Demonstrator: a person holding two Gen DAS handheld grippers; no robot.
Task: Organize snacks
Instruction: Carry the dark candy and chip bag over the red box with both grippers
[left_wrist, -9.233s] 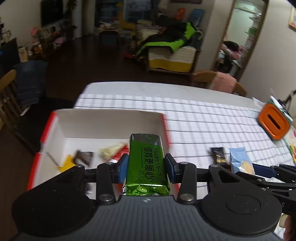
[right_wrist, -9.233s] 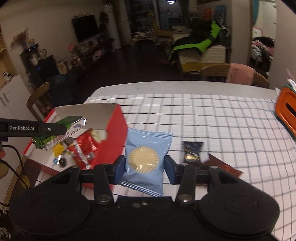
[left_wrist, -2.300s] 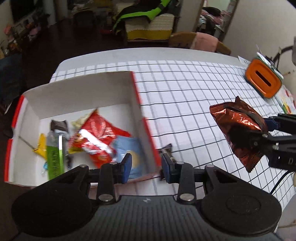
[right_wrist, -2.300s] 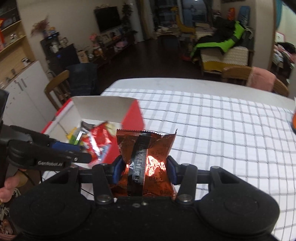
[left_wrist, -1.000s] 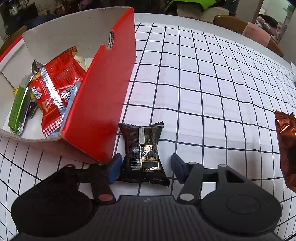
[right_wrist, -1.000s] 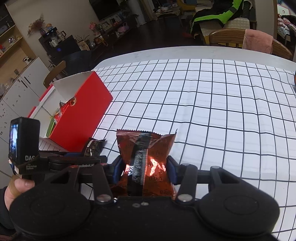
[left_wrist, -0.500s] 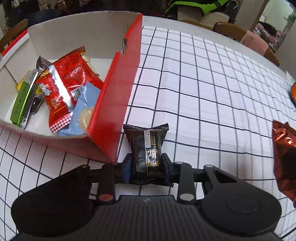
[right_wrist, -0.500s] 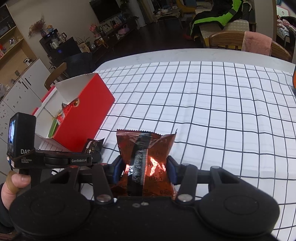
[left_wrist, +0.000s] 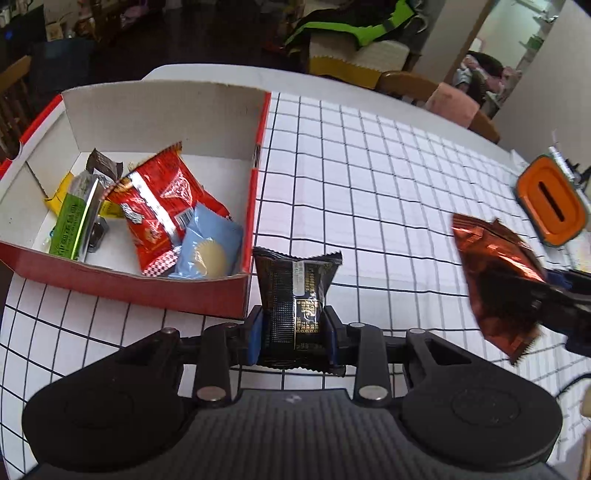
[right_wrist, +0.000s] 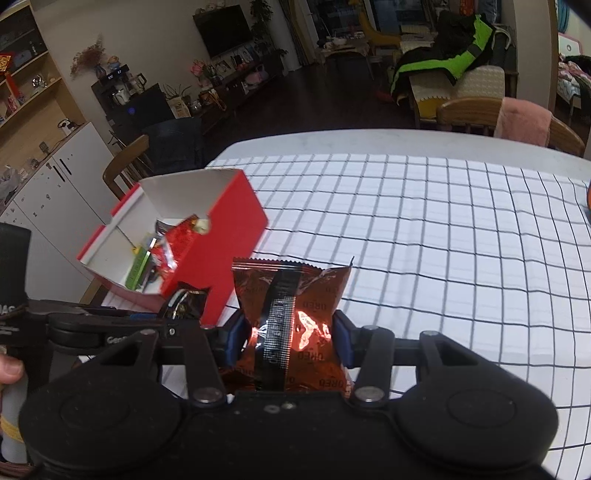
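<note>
Both packets now ride higher off the cloth than a second ago.
We clamp the left gripper (left_wrist: 294, 325) on the black packet (left_wrist: 297, 295) at lower centre beside the box (left_wrist: 236, 291); the right gripper (right_wrist: 288, 341) pinches the copper packet (right_wrist: 291, 317).

Obstacle ahead of me: red box (left_wrist: 236, 295), its near corner wall just beside my left route. Inside, bare floor only at its far end; packets (left_wrist: 162, 206) crowd the rest. Gridded worktop (left_wrist: 369, 192) rightward: open. Orange holder (left_wrist: 550, 201) at the far edge.
</note>
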